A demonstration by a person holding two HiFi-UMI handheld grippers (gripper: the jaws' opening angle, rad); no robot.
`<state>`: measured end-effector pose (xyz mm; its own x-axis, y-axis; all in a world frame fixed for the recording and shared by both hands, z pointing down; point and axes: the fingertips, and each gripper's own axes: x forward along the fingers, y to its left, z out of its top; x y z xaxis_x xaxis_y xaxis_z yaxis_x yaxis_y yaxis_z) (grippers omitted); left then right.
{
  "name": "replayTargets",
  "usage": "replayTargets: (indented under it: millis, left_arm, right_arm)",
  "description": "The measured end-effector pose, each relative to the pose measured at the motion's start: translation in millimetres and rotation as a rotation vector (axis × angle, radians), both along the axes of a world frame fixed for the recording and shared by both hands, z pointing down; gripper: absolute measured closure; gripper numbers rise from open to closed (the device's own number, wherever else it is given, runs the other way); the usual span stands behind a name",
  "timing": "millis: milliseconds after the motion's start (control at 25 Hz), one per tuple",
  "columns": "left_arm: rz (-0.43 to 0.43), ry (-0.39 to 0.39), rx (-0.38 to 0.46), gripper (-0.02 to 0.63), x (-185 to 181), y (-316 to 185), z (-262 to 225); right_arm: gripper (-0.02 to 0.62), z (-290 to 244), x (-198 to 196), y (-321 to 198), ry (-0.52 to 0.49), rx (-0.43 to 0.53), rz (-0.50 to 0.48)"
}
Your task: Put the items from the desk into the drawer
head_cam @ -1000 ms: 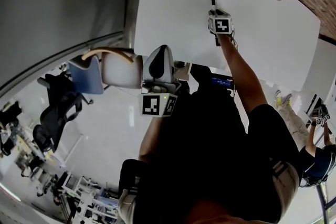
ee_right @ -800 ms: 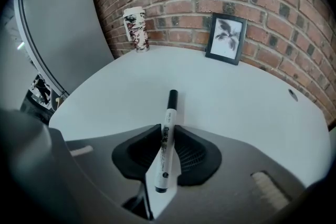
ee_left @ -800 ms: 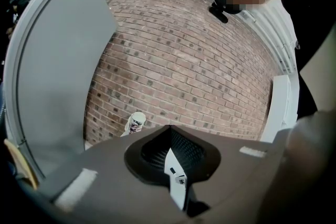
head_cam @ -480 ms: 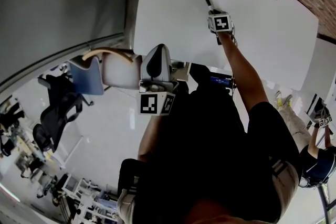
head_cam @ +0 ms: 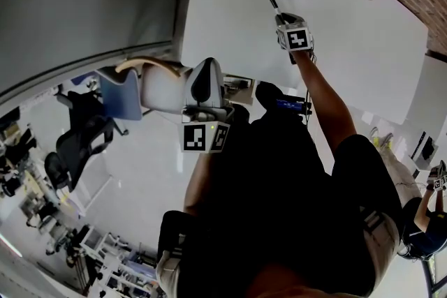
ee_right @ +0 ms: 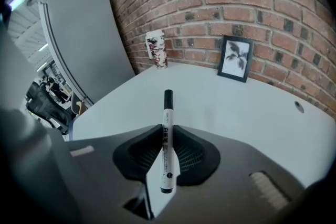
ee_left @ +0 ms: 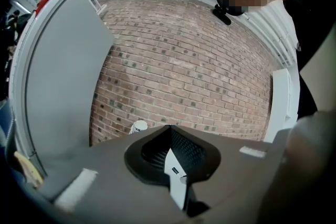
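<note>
My right gripper (ee_right: 167,136) is shut on a white marker with a black cap (ee_right: 167,128), which sticks out forward over the white desk (ee_right: 226,107). In the head view that marker (head_cam: 274,6) pokes past the right gripper (head_cam: 285,19) above the desk (head_cam: 349,45). My left gripper (ee_left: 170,152) is shut with nothing between its jaws, and it faces a brick wall. In the head view the left gripper (head_cam: 202,98) hangs off the desk's near-left edge. No drawer is visible in any view.
A patterned paper cup (ee_right: 156,50) and a small framed picture (ee_right: 235,59) stand at the back of the desk against the brick wall. A grey partition (ee_right: 84,34) rises at the left. A chair (head_cam: 150,87) sits beside the desk, and office chairs (head_cam: 80,143) stand further left.
The right gripper with the marker has shifted slightly toward the back of the desk. The left gripper has barely moved.
</note>
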<state>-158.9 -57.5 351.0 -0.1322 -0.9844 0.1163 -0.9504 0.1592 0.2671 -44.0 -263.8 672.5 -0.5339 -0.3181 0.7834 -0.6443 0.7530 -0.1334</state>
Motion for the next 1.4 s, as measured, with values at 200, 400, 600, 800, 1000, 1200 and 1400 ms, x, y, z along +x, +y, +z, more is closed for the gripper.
replayTargets:
  millis: [200, 400, 600, 800, 1000, 1200, 1400]
  left_arm:
    - [-0.004, -0.013, 0.019, 0.592, -6, 24, -5]
    - [0.016, -0.014, 0.037, 0.592, -17, 56, -4]
    - [0.040, -0.016, 0.052, 0.592, -30, 99, -2]
    - [0.062, -0.001, 0.059, 0.592, -44, 152, 2]
    - [0.095, 0.016, 0.060, 0.592, -58, 198, 16]
    - [0.112, 0.044, 0.056, 0.592, -70, 233, 25]
    - [0.125, 0.059, 0.033, 0.592, -73, 250, 39]
  right_arm:
    - [0.526, -32, -9, 32, -0.048, 0.055, -0.066]
    - [0.526, -62, -13, 71, -0.079, 0.120, -0.104]
    - [0.528, -78, -13, 119, -0.093, 0.158, -0.104]
    - [0.528, -88, -23, 180, -0.101, 0.178, -0.110]
    - [0.528, -96, -39, 243, -0.103, 0.219, -0.153]
    - [0.526, -100, -55, 299, -0.094, 0.254, -0.231]
    - [0.527, -85, -67, 338, -0.056, 0.256, -0.322]
